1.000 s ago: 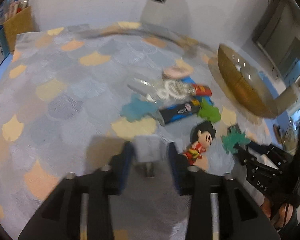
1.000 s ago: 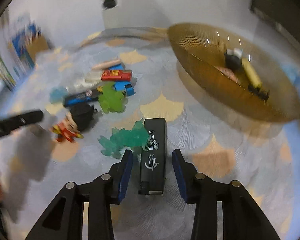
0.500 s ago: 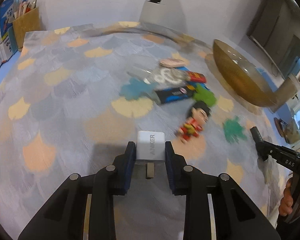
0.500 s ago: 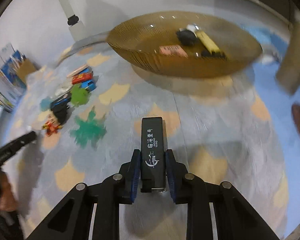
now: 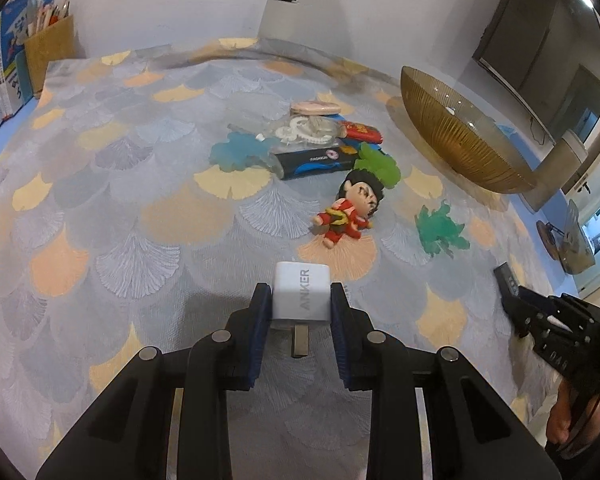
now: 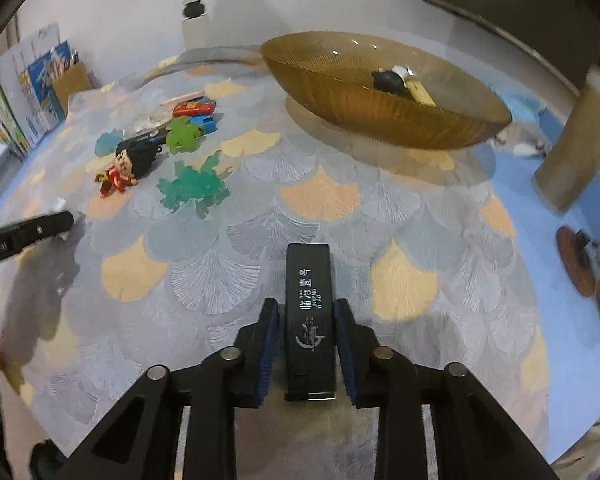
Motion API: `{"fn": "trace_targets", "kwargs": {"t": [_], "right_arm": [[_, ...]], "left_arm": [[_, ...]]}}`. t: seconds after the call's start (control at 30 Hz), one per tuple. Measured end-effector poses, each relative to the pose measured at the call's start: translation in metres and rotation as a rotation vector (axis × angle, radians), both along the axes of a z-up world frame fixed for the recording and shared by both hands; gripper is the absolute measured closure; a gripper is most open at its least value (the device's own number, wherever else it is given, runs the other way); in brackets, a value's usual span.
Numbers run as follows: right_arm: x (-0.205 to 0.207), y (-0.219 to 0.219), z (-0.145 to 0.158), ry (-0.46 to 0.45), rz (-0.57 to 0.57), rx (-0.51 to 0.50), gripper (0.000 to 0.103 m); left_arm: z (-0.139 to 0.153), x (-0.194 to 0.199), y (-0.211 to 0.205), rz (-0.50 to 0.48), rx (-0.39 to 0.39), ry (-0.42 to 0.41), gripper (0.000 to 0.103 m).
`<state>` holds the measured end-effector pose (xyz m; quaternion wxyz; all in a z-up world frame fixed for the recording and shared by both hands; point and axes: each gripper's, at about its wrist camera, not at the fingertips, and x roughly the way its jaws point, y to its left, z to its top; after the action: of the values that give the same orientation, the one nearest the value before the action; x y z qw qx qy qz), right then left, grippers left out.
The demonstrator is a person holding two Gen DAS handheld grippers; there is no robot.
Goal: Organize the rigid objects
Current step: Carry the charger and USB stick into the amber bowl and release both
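My left gripper [image 5: 300,300] is shut on a white charger cube [image 5: 301,295], lifted above the patterned tablecloth [image 5: 148,208]. My right gripper [image 6: 307,312] is shut on a long black box with white lettering [image 6: 309,312], also held above the cloth. An amber glass bowl [image 6: 384,120] stands at the far right and holds a dark object [image 6: 388,80] and a yellow one [image 6: 420,94]. The same bowl [image 5: 460,140] shows at the right in the left wrist view. A small doll in red [image 5: 350,210] lies mid-table beside green jelly toys [image 5: 440,230].
A pile lies beyond the doll: a black and blue box [image 5: 316,160], a red box [image 5: 362,130], a clear bag with white rings [image 5: 304,132], a blue jelly toy [image 5: 236,152]. A brown holder with pens [image 5: 50,48] and books stand at the far left corner. A cardboard tube [image 6: 580,144] stands right of the bowl.
Both grippers closed on their objects, the charger cube and the black box, and lifted them off the cloth. Both have since moved across the table; the right one's view of the bowl has shifted.
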<state>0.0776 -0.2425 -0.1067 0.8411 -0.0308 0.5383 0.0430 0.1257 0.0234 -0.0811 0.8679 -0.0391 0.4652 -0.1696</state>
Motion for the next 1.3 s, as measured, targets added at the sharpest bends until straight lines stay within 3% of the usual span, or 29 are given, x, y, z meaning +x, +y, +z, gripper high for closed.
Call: {"fn": "trace_targets", "kwargs": {"t": [0.07, 0.2, 0.3, 0.4, 0.53, 0.63, 0.7, 0.9, 1.03, 1.1, 1.13, 1.17, 1.2, 1.3], "right_arm": [[-0.004, 0.014, 0.002, -0.007, 0.05, 0.0, 0.079], [-0.004, 0.021, 0.017, 0.002, 0.092, 0.158, 0.079], [0.004, 0.01, 0.051, -0.083, 0.075, 0.176, 0.079], [0.017, -0.014, 0.097, -0.206, 0.025, 0.17, 0.079], [0.04, -0.059, 0.149, -0.309, -0.094, 0.25, 0.079], [0.057, -0.083, 0.171, -0.392, -0.179, 0.199, 0.079], [0.073, -0.099, 0.169, -0.386, -0.23, 0.188, 0.079], [0.119, -0.125, 0.113, -0.176, -0.294, 0.253, 0.079], [0.129, -0.126, 0.085, -0.079, -0.309, 0.237, 0.079], [0.133, -0.129, 0.079, -0.058, -0.334, 0.228, 0.078], [0.136, -0.132, 0.078, -0.065, -0.336, 0.23, 0.073], [0.136, -0.135, 0.078, -0.066, -0.342, 0.232, 0.07], [0.134, -0.138, 0.079, -0.061, -0.358, 0.229, 0.065], [0.116, -0.143, 0.091, -0.103, -0.372, 0.243, 0.065]], "left_arm": [[0.01, -0.001, -0.007, -0.016, 0.004, -0.024, 0.077], [0.041, 0.0, -0.027, -0.064, 0.019, -0.099, 0.077], [0.075, 0.007, -0.047, -0.115, 0.02, -0.17, 0.077], [0.109, 0.02, -0.073, -0.158, -0.008, -0.232, 0.077], [0.146, 0.039, -0.116, -0.224, 0.003, -0.318, 0.077], [0.158, 0.059, -0.146, -0.253, -0.016, -0.342, 0.077], [0.154, 0.077, -0.167, -0.276, -0.031, -0.312, 0.077], [0.105, 0.108, -0.213, -0.327, -0.03, -0.17, 0.077], [0.089, 0.117, -0.224, -0.318, -0.01, -0.129, 0.077], [0.09, 0.117, -0.221, -0.285, -0.001, -0.139, 0.066], [0.093, 0.117, -0.22, -0.278, -0.001, -0.145, 0.048], [0.098, 0.113, -0.212, -0.272, -0.008, -0.164, 0.04], [0.104, 0.108, -0.206, -0.265, -0.01, -0.192, 0.04], [0.118, 0.092, -0.173, -0.214, -0.004, -0.255, 0.04]]}}
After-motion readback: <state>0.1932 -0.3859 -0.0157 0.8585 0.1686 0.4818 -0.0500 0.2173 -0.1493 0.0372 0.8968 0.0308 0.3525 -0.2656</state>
